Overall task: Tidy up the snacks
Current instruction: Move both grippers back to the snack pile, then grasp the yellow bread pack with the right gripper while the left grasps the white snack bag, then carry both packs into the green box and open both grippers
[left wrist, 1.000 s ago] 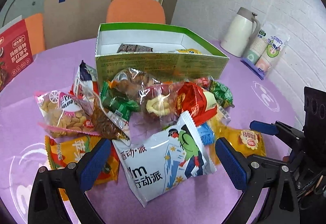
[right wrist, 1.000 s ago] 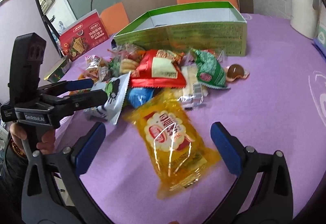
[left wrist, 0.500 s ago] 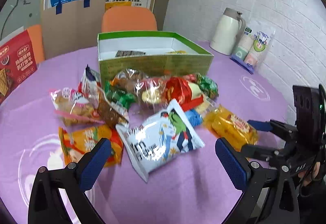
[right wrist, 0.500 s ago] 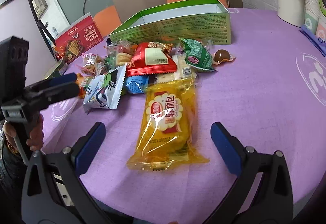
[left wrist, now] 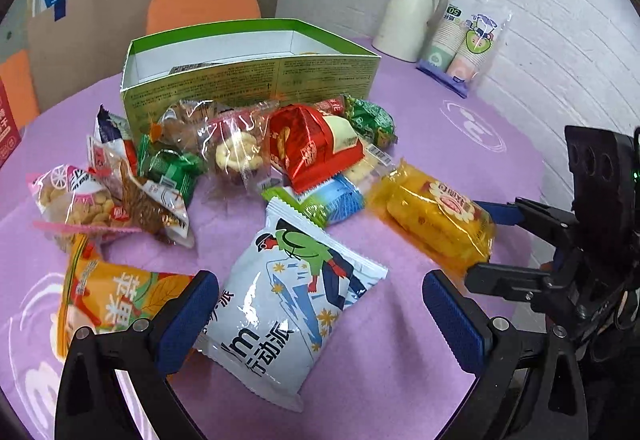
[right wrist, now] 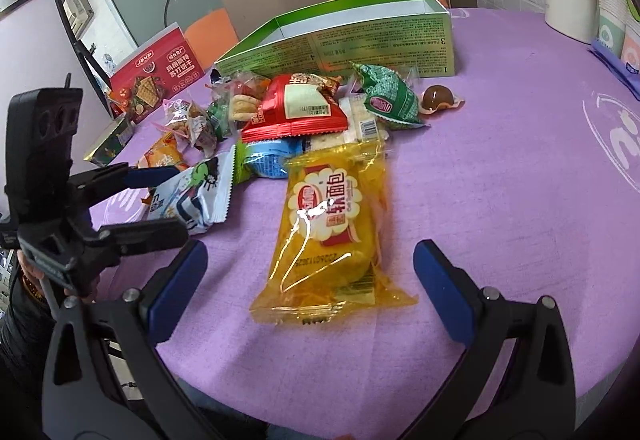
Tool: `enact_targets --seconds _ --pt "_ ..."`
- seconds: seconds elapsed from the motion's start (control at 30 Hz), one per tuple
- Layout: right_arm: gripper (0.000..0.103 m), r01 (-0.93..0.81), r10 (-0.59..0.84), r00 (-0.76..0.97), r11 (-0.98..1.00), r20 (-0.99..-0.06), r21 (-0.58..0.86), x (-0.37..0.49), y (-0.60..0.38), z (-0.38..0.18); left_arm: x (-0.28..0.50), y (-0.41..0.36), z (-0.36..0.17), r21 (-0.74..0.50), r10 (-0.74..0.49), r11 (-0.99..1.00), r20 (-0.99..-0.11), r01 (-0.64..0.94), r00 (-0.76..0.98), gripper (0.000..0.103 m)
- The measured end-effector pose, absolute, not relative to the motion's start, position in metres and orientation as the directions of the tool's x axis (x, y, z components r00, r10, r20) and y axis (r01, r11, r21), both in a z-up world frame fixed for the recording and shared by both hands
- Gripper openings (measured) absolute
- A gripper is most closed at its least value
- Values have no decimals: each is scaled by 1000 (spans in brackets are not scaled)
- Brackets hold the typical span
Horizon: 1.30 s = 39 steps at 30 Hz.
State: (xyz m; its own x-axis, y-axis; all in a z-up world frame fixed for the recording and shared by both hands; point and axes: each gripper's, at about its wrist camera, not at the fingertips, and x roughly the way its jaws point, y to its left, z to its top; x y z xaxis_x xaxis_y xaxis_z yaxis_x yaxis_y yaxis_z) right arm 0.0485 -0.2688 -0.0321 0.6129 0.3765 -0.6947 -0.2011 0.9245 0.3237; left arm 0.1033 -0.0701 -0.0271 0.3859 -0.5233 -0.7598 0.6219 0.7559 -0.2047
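Several snack packets lie in a heap on a purple tablecloth in front of an open green box [left wrist: 256, 80], which also shows in the right wrist view [right wrist: 340, 40]. My left gripper [left wrist: 320, 314] is open, with the white and blue bag [left wrist: 288, 300] between its fingers on the table. My right gripper [right wrist: 310, 280] is open around the near end of the yellow bread packet [right wrist: 332, 228], which also shows in the left wrist view [left wrist: 436, 216]. A red packet [left wrist: 312, 148], green packets and an orange bag [left wrist: 108, 304] lie close by.
A white thermos [left wrist: 412, 20] and a pack of paper cups [left wrist: 468, 44] stand at the back right. A red biscuit box [right wrist: 156, 76] stands at the left. Orange chairs [left wrist: 204, 4] and a cardboard bag are behind the table. A wrapped chocolate [right wrist: 438, 98] lies apart.
Both grippers drew back from the heap and then came closer again. The yellow bread packet turned lengthwise between the right fingers. The left gripper now frames the white bag again.
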Motion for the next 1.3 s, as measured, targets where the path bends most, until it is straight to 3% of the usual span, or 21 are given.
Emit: enact_targets --seconds 0.17,0.3,0.4,0.5,0.63,0.7,0.83,0.97,1.3 --pt "97 -184 355 615 933 -704 309 50 -269 -33 92 -67 -27 -186 -489 798 -755 573 437 102" --pt "91 -186 315 623 949 -716 255 51 -265 -27 94 -61 -30 -160 -451 823 -767 545 456 88" --pt "89 -194 287 628 958 -723 212 54 -258 -25 87 -59 -28 -132 -444 809 -776 573 448 87" --pt "74 -189 267 624 963 -734 190 56 -255 -27 83 -63 -32 -77 -410 801 -793 593 451 87" --pt "65 -175 253 610 967 -751 184 57 -255 -32 83 -67 -40 -32 -361 807 -817 590 449 87" --pt "63 -170 250 615 968 -748 185 57 -257 -33 82 -69 -42 2 -331 812 -822 584 464 78" --pt "44 -148 245 633 969 -735 197 57 -261 -34 83 -69 -39 -9 -321 837 -819 548 477 65" --pt "41 -156 267 660 963 -702 220 49 -263 -16 80 -64 -30 -107 -375 864 -791 493 484 60" --pt "41 -213 322 757 944 -569 252 75 -272 56 100 -59 58 -166 -462 863 -643 478 611 60"
